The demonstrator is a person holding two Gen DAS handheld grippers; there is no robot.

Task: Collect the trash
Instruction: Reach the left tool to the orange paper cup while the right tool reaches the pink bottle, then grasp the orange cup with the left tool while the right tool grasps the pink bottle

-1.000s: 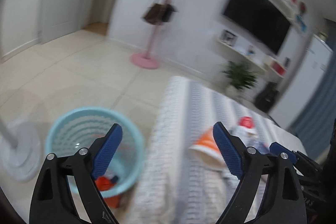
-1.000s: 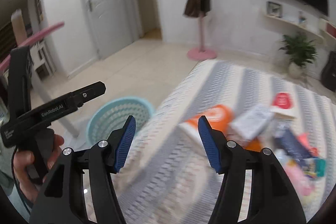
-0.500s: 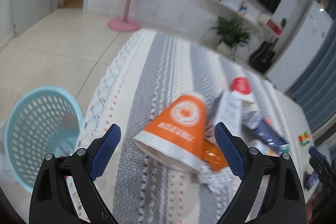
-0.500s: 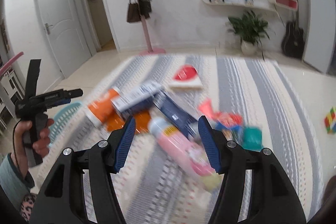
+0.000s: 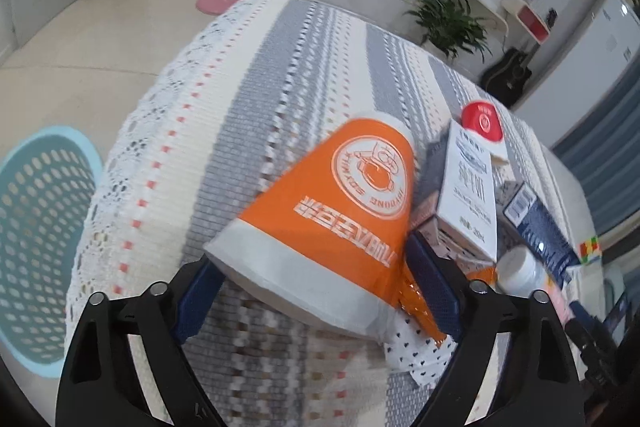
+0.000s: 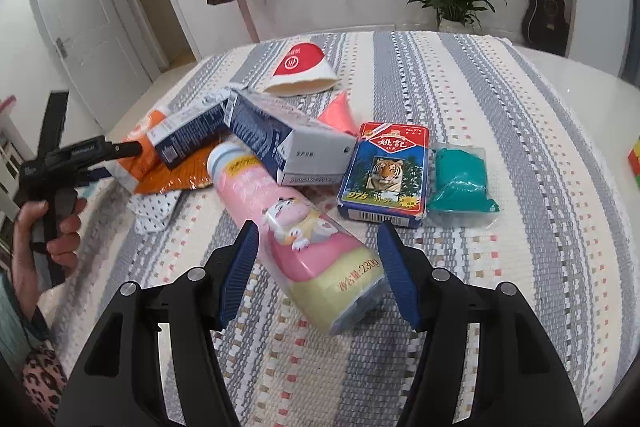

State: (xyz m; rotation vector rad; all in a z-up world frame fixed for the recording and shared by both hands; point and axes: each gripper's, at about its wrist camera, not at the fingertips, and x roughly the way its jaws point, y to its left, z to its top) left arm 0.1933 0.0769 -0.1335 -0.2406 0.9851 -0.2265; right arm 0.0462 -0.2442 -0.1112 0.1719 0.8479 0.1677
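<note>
The left tongs [image 5: 312, 287] stand wide open around the wide white mouth end of a crushed orange paper cup with a white round logo [image 5: 344, 203], which lies on its side on the worktop covered with a grey and cream striped woven cloth [image 5: 256, 99]. The blue pads sit just beside the cup's rim on either side; whether they touch it cannot be told, and the cup is not gripped. Under the cup's right edge lies a crinkled orange plastic wrapper [image 5: 420, 303], and beside it a white carton with blue print [image 5: 468, 195] and a red and white paper cup [image 5: 482, 119]. On the floor to the left, below the worktop edge, stands a light blue perforated plastic basket [image 5: 36, 227].

The right tongs [image 6: 316, 271] are also spread wide, their blue pads flanking the yellow base end of a pink and yellow plastic bottle with a cartoon cow [image 6: 304, 227] lying on the cloth. The left pad is close to the bottle's side, the right pad just clear of its base; nothing is held. Just beyond lie a blue box with a tiger picture [image 6: 384, 175], a teal packet in clear wrap [image 6: 460, 179], and a dark blue and white carton [image 6: 280, 139].
</note>
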